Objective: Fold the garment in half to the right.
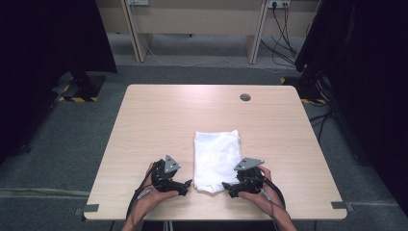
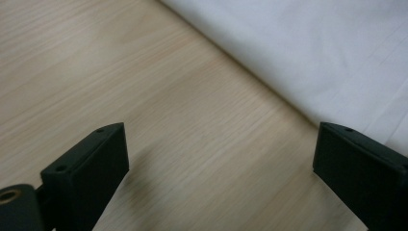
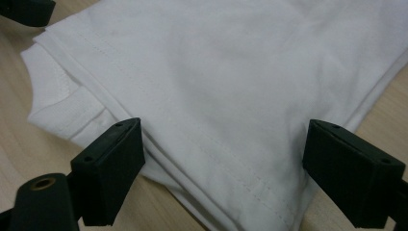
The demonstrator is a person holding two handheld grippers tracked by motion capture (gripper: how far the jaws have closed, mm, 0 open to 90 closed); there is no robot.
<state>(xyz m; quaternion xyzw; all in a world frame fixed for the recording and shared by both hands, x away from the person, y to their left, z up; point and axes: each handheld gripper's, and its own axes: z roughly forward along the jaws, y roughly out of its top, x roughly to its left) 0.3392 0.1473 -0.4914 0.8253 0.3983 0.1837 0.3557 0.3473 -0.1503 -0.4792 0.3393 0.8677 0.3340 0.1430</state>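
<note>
A folded white garment (image 1: 216,158) lies on the wooden table (image 1: 159,120), near the front edge. My left gripper (image 1: 186,185) sits just left of its near corner, jaws wide apart over bare wood, with the cloth's edge (image 2: 308,53) beside the right-hand jaw. My right gripper (image 1: 226,186) is at the garment's near right corner. In the right gripper view (image 3: 221,159) its jaws stand open on either side of the folded hems (image 3: 216,120), a ribbed collar (image 3: 67,110) showing at the left. Nothing is pinched in either gripper.
A round cable hole (image 1: 245,97) sits near the table's far edge. Black curtains and stands flank the table on both sides, with cables on the floor at the right. A desk frame stands behind the table.
</note>
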